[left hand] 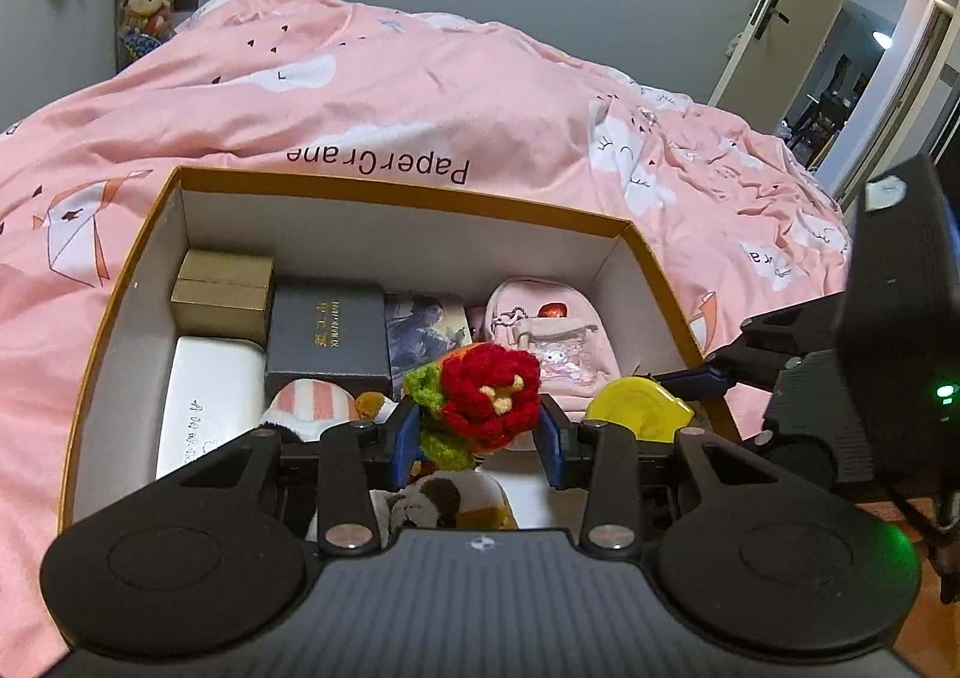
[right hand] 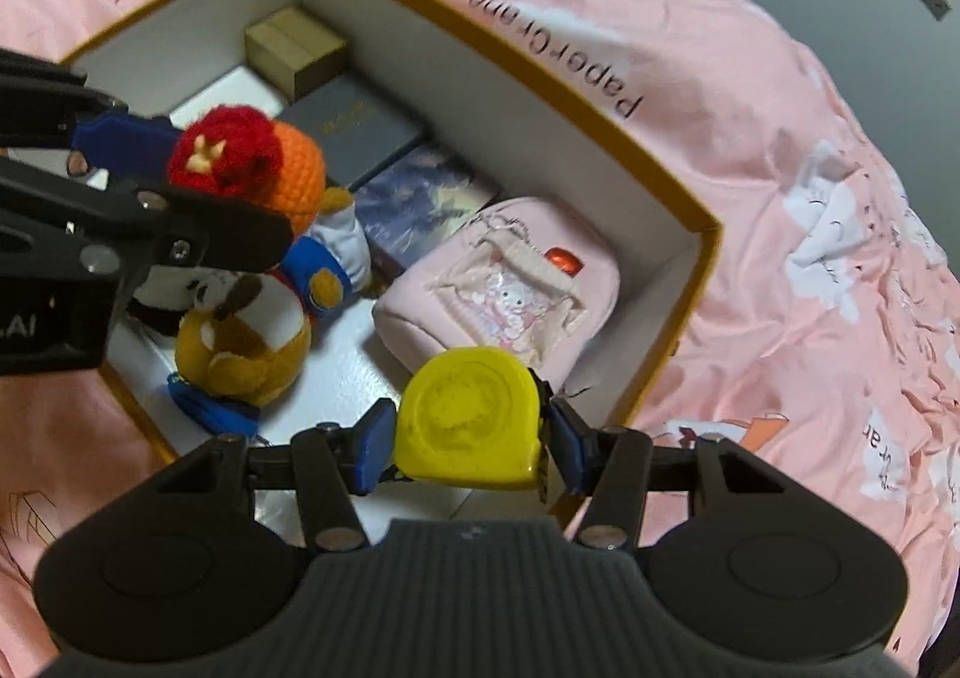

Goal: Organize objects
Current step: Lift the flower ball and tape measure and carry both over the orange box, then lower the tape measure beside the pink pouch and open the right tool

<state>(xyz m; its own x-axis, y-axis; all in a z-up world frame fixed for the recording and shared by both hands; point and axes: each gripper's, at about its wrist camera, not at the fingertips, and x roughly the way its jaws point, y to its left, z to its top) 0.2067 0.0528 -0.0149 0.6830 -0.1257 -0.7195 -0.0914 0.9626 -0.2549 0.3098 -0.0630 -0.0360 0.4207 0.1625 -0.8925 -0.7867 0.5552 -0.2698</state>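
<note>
Both tongs loaded: left tongs (left hand: 479, 438) pinching the crochet flower (left hand: 489, 405), right tongs (right hand: 468, 444) pinching the yellow tape measure (right hand: 471, 417), both over the near end of the box (left hand: 420, 198) on the bed (left hand: 360, 90).

I want to lower each item onto bare floor of the box before letting go: the tape measure fits the gap in front of the pink pouch (right hand: 498, 282), and I judge the flower should go beside the plush toys (right hand: 246, 336), not on top, one hand at a time so the tongs do not clash. My left view hides the box floor below the flower; the orange part behind it is half covered, and the right view is blurred, so the labels on the dark case (left hand: 327, 336) stay unreadable.
</note>
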